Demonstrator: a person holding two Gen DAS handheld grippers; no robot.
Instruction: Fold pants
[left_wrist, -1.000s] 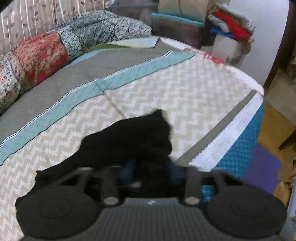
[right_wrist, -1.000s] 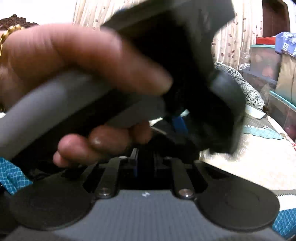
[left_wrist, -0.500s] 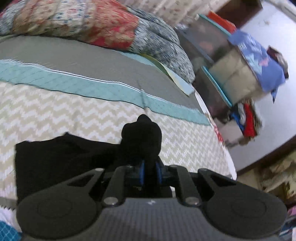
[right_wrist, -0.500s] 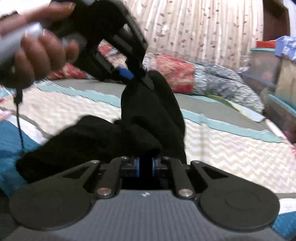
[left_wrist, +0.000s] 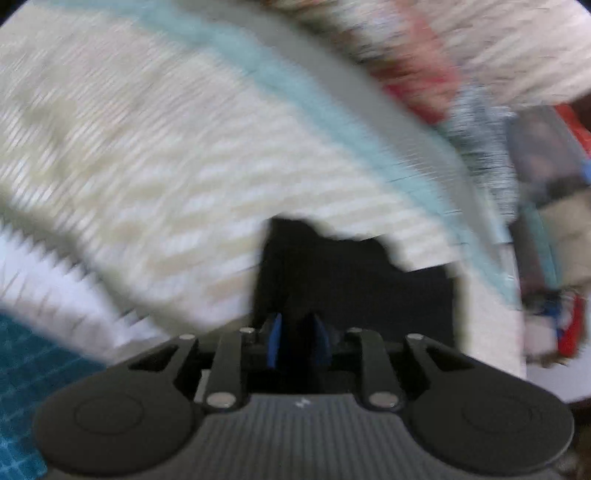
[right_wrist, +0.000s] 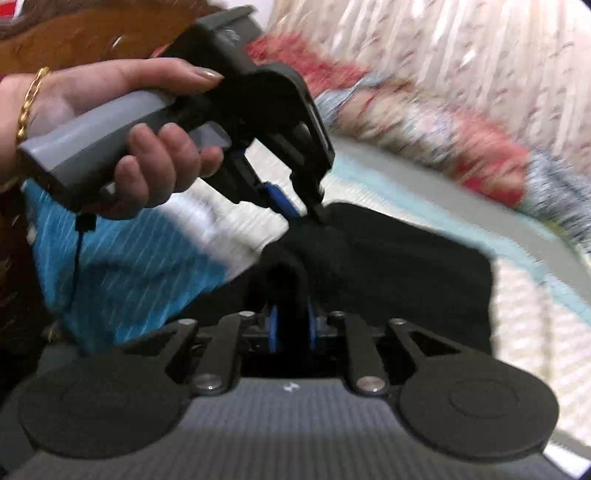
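We can read no brand, label or writing anywhere; the left wrist view is heavily blurred. The only mark is a small pale emblem on each gripper's ribbed grey body.

Our left black two-finger gripper (left_wrist: 297, 345) is clenched on a fold of the black fabric pants (left_wrist: 354, 291), its blue-padded fingers close together with dark cloth between them. Our right black two-finger gripper (right_wrist: 291, 328) is likewise clamped on a bunched ridge of the pants (right_wrist: 413, 273). In the right wrist view the left gripper (right_wrist: 301, 210) bites the same ridge just beyond, held by the left hand (right_wrist: 122, 147), which wears a gold bracelet (right_wrist: 27, 107).

The pants lie spread on the beige zigzag-patterned bedspread (left_wrist: 155, 177), which has a light teal stripe (left_wrist: 325, 114) and a grey band. A red floral quilt (right_wrist: 424, 122) lies heaped behind, before pale patterned curtains (right_wrist: 480, 55).
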